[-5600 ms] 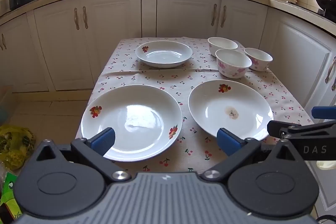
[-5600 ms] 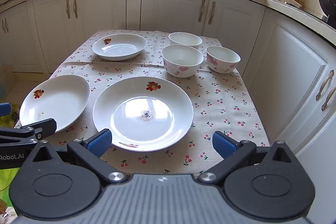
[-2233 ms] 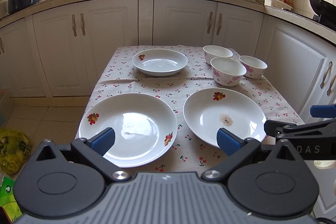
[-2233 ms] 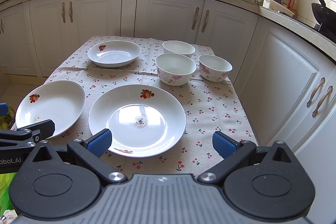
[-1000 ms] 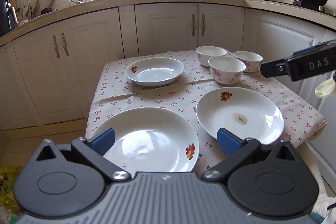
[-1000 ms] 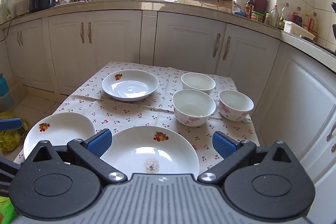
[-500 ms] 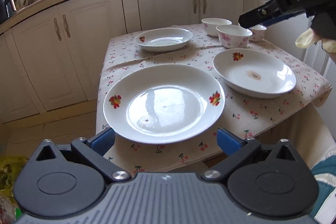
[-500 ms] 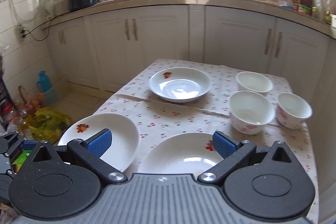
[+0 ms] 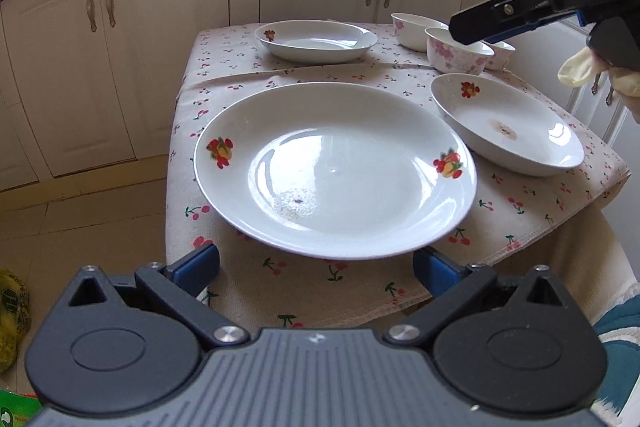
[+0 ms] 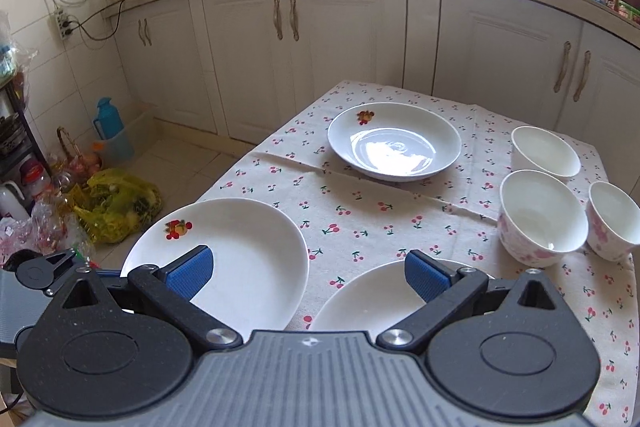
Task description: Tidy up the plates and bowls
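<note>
The left gripper [image 9: 316, 267] waits just before the big plate [image 9: 336, 167], jaws wide and empty. The right gripper [image 10: 306, 269] hangs above that plate's right-hand neighbour, the stained plate [image 9: 508, 123], jaws likewise wide and empty.

Plates [image 9: 336, 167] and bowls [image 10: 544, 223]: glossy white ceramic, smooth, strong glare. Tablecloth [image 9: 360, 287]: matt woven cloth, cherry print. Left tool [image 9: 316, 267]: matt black plastic, ribbed blue pads [image 9: 198, 265].

Near plate [image 10: 360, 303] half hidden, perhaps under right gripper [image 10: 308, 271].
</note>
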### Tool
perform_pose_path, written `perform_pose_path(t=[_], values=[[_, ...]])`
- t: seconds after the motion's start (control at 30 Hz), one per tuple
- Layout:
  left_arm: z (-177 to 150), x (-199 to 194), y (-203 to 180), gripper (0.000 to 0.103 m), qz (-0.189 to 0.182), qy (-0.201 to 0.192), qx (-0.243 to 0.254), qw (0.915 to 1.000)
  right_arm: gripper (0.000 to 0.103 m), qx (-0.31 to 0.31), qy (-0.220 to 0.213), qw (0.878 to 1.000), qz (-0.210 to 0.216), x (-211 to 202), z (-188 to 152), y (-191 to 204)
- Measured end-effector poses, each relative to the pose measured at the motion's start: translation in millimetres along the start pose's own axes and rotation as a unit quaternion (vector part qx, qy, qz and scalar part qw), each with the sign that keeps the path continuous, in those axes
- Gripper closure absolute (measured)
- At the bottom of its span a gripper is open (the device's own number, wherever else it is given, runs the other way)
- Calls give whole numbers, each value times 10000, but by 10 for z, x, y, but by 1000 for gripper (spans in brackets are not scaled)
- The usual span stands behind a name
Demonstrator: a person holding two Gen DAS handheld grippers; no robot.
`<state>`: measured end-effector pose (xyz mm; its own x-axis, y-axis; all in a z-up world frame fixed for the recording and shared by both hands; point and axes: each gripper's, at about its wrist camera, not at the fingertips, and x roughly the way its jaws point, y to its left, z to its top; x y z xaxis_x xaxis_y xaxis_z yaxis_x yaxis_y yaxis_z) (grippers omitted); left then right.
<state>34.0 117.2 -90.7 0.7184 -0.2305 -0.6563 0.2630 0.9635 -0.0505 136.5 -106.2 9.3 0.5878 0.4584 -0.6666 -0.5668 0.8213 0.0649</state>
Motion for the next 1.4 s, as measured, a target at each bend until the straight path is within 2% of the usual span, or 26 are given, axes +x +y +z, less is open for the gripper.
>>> perform_pose_path(t=[0.1, 0.33, 0.7, 0.83, 1.07, 1.4], values=[[18, 50, -10, 0, -27, 11, 197, 9998, 0, -96, 123, 9999, 18, 119, 52, 44], [66, 97, 30, 0, -232, 39, 307, 9993, 0, -337, 346, 9988, 123, 348, 152, 107], [-10, 70, 45, 1, -282, -206, 354, 9988, 0, -708, 686, 9944, 367, 671, 212, 162], [-18, 44, 89, 1, -439, -257, 347, 9981, 0, -818, 868, 9915, 524, 777, 216, 172], [-45, 2, 94, 1, -429, -366, 503, 9971, 0, -991, 1175, 9841, 885, 995, 242, 177], [-42, -11, 105, 1, -539, -433, 625, 9957, 26, -862, 1512, 9782, 1135, 1238, 309, 104]])
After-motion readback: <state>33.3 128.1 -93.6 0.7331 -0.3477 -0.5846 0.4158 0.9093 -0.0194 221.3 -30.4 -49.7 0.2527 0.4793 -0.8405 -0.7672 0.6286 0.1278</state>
